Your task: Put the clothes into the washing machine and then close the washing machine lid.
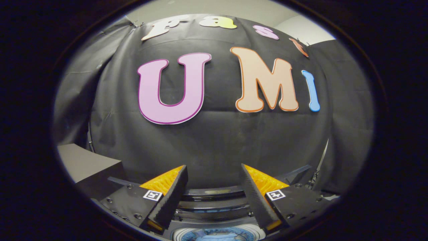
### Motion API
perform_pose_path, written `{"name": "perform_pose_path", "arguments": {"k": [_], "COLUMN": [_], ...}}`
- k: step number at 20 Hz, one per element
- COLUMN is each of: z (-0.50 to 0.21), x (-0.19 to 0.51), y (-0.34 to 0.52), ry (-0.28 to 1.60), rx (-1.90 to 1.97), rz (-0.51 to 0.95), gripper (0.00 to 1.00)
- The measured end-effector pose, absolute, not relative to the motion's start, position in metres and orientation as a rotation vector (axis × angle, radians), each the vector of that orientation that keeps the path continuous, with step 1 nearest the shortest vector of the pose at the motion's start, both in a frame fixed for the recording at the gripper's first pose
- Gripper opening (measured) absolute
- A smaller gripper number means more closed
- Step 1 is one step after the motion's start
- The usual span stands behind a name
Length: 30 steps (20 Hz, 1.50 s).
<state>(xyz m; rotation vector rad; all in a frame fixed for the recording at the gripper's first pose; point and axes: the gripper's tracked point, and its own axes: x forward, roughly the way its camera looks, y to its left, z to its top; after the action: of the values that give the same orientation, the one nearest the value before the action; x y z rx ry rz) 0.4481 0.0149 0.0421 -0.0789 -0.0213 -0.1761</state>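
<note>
My gripper [214, 174] stands open, its two fingers spread wide with nothing between them. It points level at the booth's black cloth wall. Below the fingers lies the top of the washing machine [214, 204], a dark curved rim. Under that rim, between the finger bases, the round drum opening [219, 234] shows with something blue and pale inside; I cannot tell what it is. The lid is hidden from me.
The black cloth wall [217, 144] hangs close ahead, beyond the machine. A grey box-like surface [87, 164] sits to the left of the machine, level with the left finger. A thin pale pole [323, 154] stands at the right by the cloth.
</note>
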Motion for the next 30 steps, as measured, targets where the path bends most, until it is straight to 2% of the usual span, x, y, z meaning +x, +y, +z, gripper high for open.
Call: {"name": "perform_pose_path", "arguments": {"k": [30], "z": [0.031], "x": [0.408], "y": [0.020], "ry": [-0.053], "rx": [-0.092], "rz": [-0.166], "gripper": [0.97]}}
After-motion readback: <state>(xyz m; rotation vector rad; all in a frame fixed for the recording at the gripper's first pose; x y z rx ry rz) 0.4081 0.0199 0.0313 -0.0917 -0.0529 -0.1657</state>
